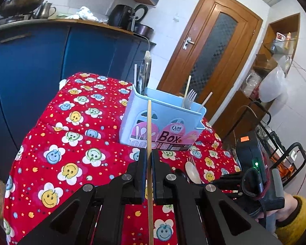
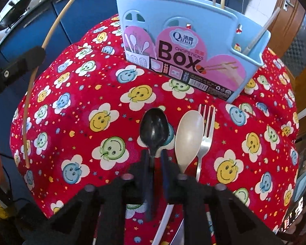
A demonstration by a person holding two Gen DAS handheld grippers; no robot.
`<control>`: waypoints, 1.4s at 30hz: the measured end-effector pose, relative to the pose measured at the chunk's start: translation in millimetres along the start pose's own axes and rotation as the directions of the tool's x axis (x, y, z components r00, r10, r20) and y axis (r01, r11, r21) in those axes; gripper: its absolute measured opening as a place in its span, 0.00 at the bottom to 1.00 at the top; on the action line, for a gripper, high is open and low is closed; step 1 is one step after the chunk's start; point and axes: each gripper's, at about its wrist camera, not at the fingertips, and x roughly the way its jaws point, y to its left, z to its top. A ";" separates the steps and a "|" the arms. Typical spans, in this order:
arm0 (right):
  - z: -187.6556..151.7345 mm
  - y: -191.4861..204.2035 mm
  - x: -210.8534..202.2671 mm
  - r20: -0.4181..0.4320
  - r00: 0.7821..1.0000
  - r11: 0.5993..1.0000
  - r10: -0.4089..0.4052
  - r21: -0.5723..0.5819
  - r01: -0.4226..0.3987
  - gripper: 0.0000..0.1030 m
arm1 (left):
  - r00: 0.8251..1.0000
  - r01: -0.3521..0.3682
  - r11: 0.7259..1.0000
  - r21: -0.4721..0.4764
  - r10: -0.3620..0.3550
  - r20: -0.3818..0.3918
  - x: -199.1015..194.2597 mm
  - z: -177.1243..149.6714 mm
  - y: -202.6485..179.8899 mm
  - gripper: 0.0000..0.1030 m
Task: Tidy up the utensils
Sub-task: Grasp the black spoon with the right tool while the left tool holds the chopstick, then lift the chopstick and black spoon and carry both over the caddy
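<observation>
A light-blue chopsticks box (image 1: 173, 118) (image 2: 193, 30) stands upright at the far side of a table under a red smiley-flower cloth (image 2: 81, 102). Metal utensils fill its left compartment; a fork (image 1: 190, 99) and chopsticks lean in the right one. My left gripper (image 1: 149, 153) is shut on a single wooden chopstick (image 1: 149, 134) (image 2: 51, 26), held above the cloth and pointing at the box. On the cloth lie a black spoon (image 2: 155, 126), a beige spoon (image 2: 188, 136) (image 1: 192, 171) and a metal fork (image 2: 206, 130), side by side. My right gripper (image 2: 154, 155) is shut on the black spoon's handle.
Blue cabinets (image 1: 40, 65) with a counter carrying a wok (image 1: 22, 2) and a kettle stand behind the table. A wooden door (image 1: 214, 47) and shelves are at the right, with a black wire rack (image 1: 275, 149) beside the table. The cloth falls away at the table's left and right edges.
</observation>
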 end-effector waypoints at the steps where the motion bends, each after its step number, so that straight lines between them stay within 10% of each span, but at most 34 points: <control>1: -1.2 -0.5 -0.8 0.010 1.000 1.000 0.004 0.007 -0.004 0.08 | 1.000 0.001 1.000 0.001 -0.001 0.003 -0.2 0.3 0.1 0.04; 11: -38.8 -24.9 -44.4 0.309 0.944 0.974 0.121 0.146 -0.172 0.07 | 0.999 -0.001 1.000 -0.001 0.001 0.051 -1.6 6.7 -1.8 0.04; 25: -34.4 -54.8 -105.1 0.632 0.774 0.959 0.030 0.199 -0.200 0.07 | 0.976 -0.034 0.996 0.083 0.015 0.218 0.9 47.5 -31.2 0.04; 42: 2.7 -80.3 -109.1 0.733 0.680 0.960 0.005 0.187 -0.209 0.07 | 0.872 -0.150 0.986 0.068 0.100 0.480 32.9 120.7 -45.0 0.04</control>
